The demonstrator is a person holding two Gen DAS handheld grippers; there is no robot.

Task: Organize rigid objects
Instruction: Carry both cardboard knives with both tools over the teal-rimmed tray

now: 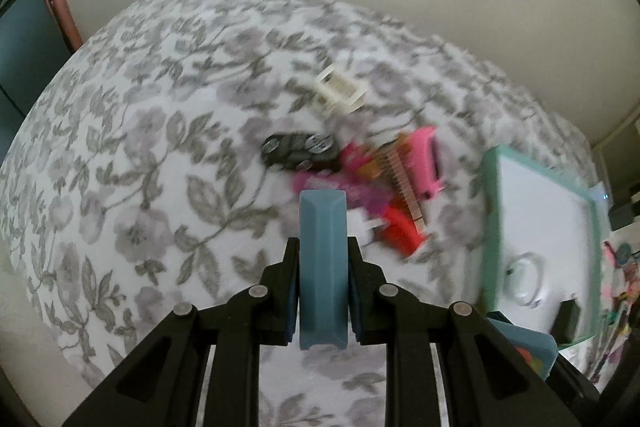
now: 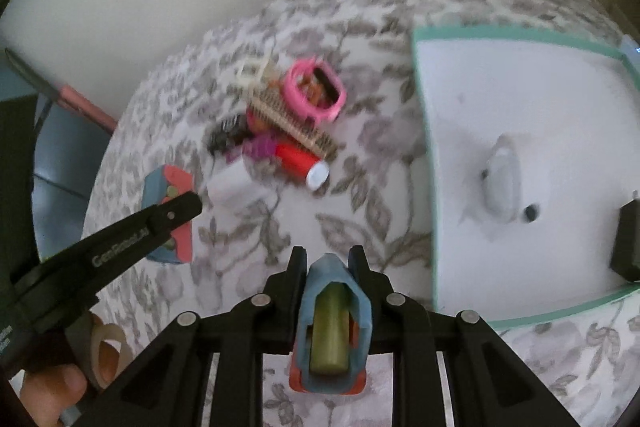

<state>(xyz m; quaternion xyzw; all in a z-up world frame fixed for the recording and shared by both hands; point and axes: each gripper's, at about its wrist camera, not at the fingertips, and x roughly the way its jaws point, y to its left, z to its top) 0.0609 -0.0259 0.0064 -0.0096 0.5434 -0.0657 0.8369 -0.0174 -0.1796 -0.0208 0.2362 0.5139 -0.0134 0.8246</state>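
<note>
My left gripper (image 1: 323, 247) is shut on a blue plastic block (image 1: 322, 267), held upright above the floral cloth. It also shows in the right wrist view (image 2: 176, 215), where the block (image 2: 168, 187) has a red face. My right gripper (image 2: 328, 255) is shut on a blue case with a green stick inside (image 2: 330, 327). A pile of small things lies ahead: a pink square ring (image 2: 316, 93), a comb (image 2: 296, 123), a red tube with a white cap (image 2: 302, 163), a white box (image 2: 234, 183), a black piece (image 1: 298, 151) and a cream clip (image 1: 340, 93).
A white tray with a mint green rim (image 2: 424, 131) lies to the right, holding a clear oval thing (image 2: 502, 183) and a black block (image 2: 628, 239). A roll of tape (image 2: 106, 351) sits at lower left. The wall is behind the floral cloth (image 1: 140, 147).
</note>
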